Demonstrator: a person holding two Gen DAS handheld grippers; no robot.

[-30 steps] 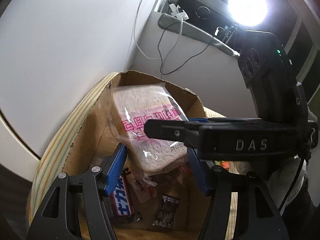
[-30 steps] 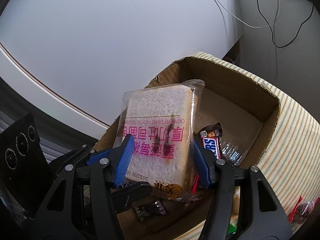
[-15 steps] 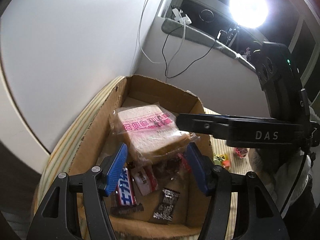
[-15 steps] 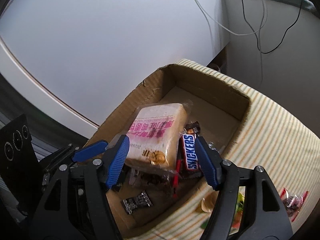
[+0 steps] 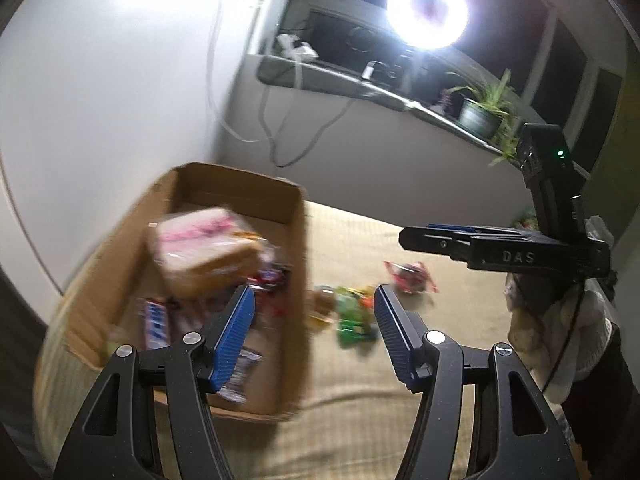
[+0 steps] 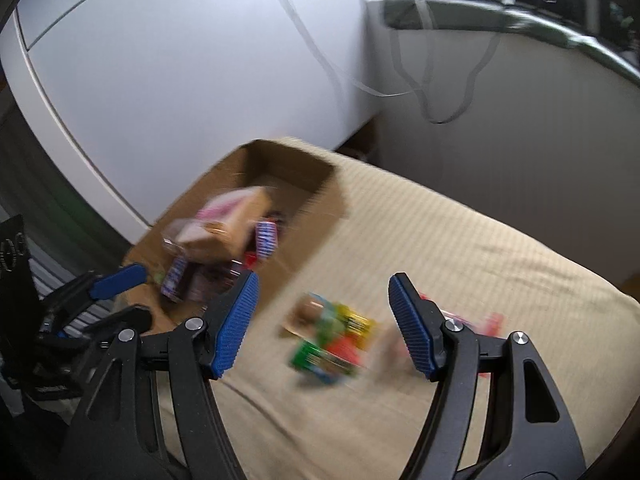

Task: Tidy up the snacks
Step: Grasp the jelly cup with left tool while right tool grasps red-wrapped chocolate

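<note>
Your bagged slice of white bread with pink print (image 5: 204, 248) sits in the brown cardboard box (image 5: 298, 280), left side. Both the left gripper (image 5: 312, 332) and right gripper (image 6: 322, 326) are released, fingers empty. Loose wrappers (image 6: 328, 340) on the striped surface (image 6: 460, 240) look crinkly; grab an edge and they'll slip.

A bright ring light (image 5: 427, 9) glares at the upper right of the left wrist view, in front of dark window panes (image 5: 568, 64). Below it a grey ledge (image 5: 360, 86) runs diagonally across the frame, with a potted plant (image 5: 482, 110) at its right end. Pale cables (image 5: 280, 136) hang from the ledge down a white wall (image 5: 380, 160). A large white panel (image 6: 160, 60) fills the upper left of both views. A beige striped cloth (image 6: 460, 248) covers the surface across the lower right.
</note>
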